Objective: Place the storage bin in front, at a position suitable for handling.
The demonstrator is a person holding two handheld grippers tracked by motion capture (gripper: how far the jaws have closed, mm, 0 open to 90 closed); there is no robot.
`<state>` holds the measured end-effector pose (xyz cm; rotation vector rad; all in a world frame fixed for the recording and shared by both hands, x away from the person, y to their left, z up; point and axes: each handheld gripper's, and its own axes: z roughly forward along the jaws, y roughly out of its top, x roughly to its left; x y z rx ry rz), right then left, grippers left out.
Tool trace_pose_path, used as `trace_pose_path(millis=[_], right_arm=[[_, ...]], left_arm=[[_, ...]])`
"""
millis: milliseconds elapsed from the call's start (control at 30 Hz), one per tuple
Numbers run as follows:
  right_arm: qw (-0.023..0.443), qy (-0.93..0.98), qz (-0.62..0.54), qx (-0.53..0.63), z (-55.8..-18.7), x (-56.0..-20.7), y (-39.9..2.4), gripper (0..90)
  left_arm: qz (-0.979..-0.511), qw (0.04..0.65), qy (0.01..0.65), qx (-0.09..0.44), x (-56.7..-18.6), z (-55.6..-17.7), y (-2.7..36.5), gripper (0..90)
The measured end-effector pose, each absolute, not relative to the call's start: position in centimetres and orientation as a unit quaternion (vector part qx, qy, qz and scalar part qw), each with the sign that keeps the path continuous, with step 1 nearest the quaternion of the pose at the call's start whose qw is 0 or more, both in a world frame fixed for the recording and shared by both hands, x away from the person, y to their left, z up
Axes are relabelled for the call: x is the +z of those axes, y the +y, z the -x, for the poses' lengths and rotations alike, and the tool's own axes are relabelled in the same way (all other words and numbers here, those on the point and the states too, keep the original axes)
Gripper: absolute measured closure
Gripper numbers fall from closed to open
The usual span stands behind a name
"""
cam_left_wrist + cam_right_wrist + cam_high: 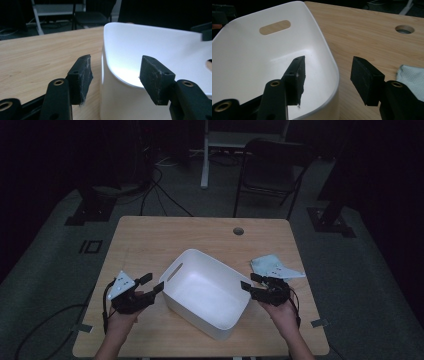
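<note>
both grippers (151, 284) (249, 282) astride white tub (205, 292) rim, prob. no contact.

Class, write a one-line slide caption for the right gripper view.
Open right gripper straddles the rim of the empty white plastic bin on the wooden table.

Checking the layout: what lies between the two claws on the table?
In the high view, the white bin sits between the left claw and right claw.

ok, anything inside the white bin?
The bin looks empty: bare white floor and walls in the high view and the right gripper view. The right gripper hides a small patch of the floor near that end wall. The cloth lies outside, on the table.
</note>
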<state>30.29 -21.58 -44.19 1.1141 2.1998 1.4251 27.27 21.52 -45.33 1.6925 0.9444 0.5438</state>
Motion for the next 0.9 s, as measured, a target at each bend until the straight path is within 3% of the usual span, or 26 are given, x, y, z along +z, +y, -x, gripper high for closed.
trace_pose_path(millis=[33, 100, 133, 267, 500, 633, 900], right_arm=[[0.146, 0.764, -0.387, 0.495, -30.3, -44.2, -21.6, 45.1], [0.162, 0.758, -0.393, 0.495, -30.2, -44.1, -21.8, 47.8], [0.167, 0.757, -0.391, 0.497, -30.1, -44.0, -21.9, 52.8], [0.165, 0.757, -0.392, 0.497, -30.0, -43.8, -22.1, 65.5], [0.16, 0.76, -0.404, 0.483, -30.4, -44.4, -22.0, 74.8], [0.164, 0.766, -0.396, 0.478, -30.3, -44.2, -21.5, 84.8], [0.16, 0.76, -0.403, 0.483, -31.2, -44.3, -21.3, 85.2]], left_arm=[[-0.71, 0.535, 0.396, 0.228, -45.3, -27.3, 21.5, 48.5], [-0.721, 0.523, 0.393, 0.229, -45.4, -27.9, 21.2, 50.1], [-0.718, 0.528, 0.398, 0.217, -45.3, -28.4, 21.1, 56.6], [-0.721, 0.519, 0.403, 0.22, -45.1, -29.0, 20.7, 61.7], [-0.73, 0.506, 0.408, 0.21, -45.3, -29.4, 20.4, 76.6], [-0.733, 0.501, 0.407, 0.214, -45.3, -29.3, 20.1, 79.0], [-0.727, 0.499, 0.418, 0.218, -45.3, -28.9, 20.0, 79.2]])
